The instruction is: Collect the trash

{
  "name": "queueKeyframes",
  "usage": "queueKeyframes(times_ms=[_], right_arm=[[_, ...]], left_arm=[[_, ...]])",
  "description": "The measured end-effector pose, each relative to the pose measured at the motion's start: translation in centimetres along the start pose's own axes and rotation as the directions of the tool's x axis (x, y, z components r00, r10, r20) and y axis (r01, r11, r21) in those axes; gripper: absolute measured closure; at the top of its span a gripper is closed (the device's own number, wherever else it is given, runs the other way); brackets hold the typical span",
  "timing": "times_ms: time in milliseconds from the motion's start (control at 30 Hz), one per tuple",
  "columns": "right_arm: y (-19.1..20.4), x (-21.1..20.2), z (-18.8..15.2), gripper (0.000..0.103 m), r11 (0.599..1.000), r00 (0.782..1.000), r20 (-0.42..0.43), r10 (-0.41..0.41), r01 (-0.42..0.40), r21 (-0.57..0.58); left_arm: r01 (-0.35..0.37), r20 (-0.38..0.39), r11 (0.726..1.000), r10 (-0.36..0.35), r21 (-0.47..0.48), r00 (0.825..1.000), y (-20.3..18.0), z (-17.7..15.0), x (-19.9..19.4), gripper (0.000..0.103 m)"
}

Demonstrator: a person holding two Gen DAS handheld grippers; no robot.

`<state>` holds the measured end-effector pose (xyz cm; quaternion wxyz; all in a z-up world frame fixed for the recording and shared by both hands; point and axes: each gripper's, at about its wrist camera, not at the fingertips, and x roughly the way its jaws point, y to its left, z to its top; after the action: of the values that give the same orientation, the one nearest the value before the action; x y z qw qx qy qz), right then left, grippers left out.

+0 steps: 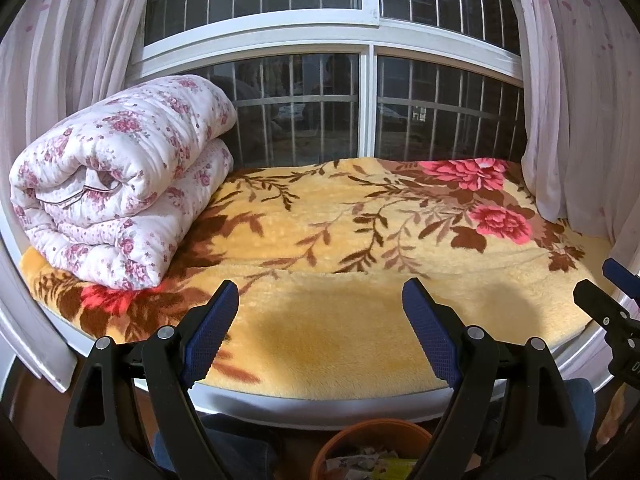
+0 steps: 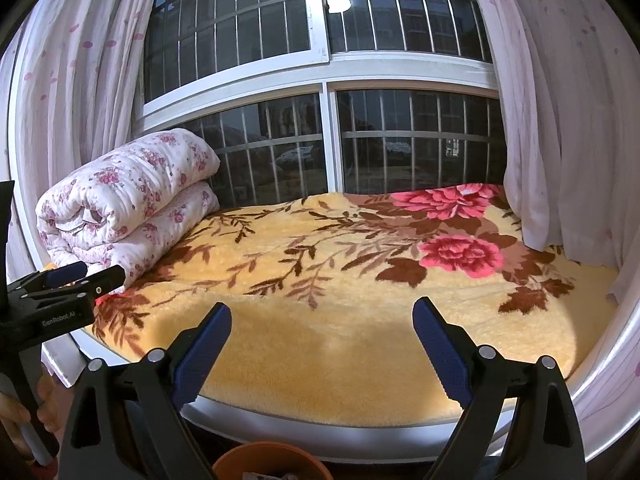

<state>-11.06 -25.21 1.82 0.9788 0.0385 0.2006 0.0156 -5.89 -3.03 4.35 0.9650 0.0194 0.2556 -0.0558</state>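
An orange bin (image 1: pixel 372 434) stands on the floor below the window seat, with crumpled paper and wrappers (image 1: pixel 362 464) inside it. In the right wrist view only the bin's rim (image 2: pixel 268 454) shows at the bottom edge. My left gripper (image 1: pixel 320 292) hangs open above the front edge of the yellow flowered blanket (image 1: pixel 344 240), with nothing between its fingers. My right gripper (image 2: pixel 322 308) is also open and holds nothing, hovering over the same blanket (image 2: pixel 340 272). Each gripper shows at the side of the other's view: the right one (image 1: pixel 600 280) and the left one (image 2: pixel 96 274). I see no loose trash on the blanket.
A rolled white quilt with pink flowers (image 1: pixel 120 192) lies at the blanket's left end. Barred windows (image 1: pixel 368 112) close the back, and pale curtains (image 1: pixel 580 100) hang at both sides. A hand (image 2: pixel 16 412) grips the left gripper's handle. A person's knees in jeans (image 1: pixel 224 448) flank the bin.
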Motion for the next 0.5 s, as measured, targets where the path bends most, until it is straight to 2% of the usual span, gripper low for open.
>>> queueKeyframes(times_ms=[500], right_arm=[[0.14, -0.04, -0.83, 0.013, 1.0, 1.0, -0.012, 0.003, -0.003, -0.002]], left_arm=[[-0.01, -0.001, 1.0, 0.01, 0.001, 1.0, 0.0, 0.2, -0.04, 0.021]])
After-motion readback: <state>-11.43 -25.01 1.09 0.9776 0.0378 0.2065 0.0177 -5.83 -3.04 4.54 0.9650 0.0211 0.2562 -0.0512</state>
